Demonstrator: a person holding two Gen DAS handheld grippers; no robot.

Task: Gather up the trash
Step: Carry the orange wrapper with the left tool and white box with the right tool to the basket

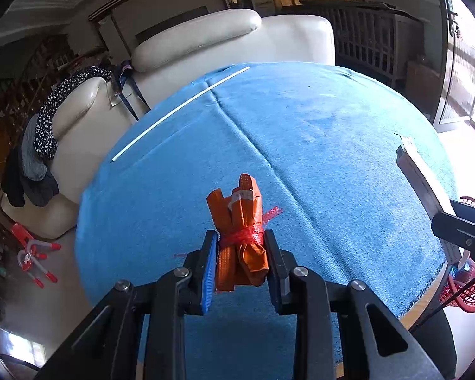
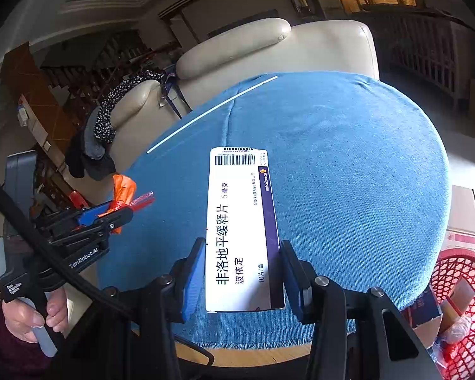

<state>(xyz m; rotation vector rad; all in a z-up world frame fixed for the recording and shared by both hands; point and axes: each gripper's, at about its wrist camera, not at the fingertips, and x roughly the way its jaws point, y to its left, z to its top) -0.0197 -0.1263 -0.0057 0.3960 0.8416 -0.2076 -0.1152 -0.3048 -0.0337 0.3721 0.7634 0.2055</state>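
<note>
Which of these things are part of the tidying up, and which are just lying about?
Part of the job:
- orange wrapper bundle, held in the left tool
- medicine box, held in the right tool
- red basket with trash in it
- white straw on the blue cloth

Just lying about:
- cream sofa
- draped clothes

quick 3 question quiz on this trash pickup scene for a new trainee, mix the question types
1. True or false: the left gripper is shut on the orange wrapper bundle.
2. Multiple choice: what does the right gripper hold? A) a white straw B) a white medicine box C) a red toy
3. Short answer: where is the red basket relative to the blue tablecloth, seen from the right wrist?

Key:
1. True; its pads press the bundle at the red tie.
2. B; the white medicine box sits between the jaws, while the white straw lies far off on the cloth.
3. Below the table's edge at lower right, already holding some trash.
</note>
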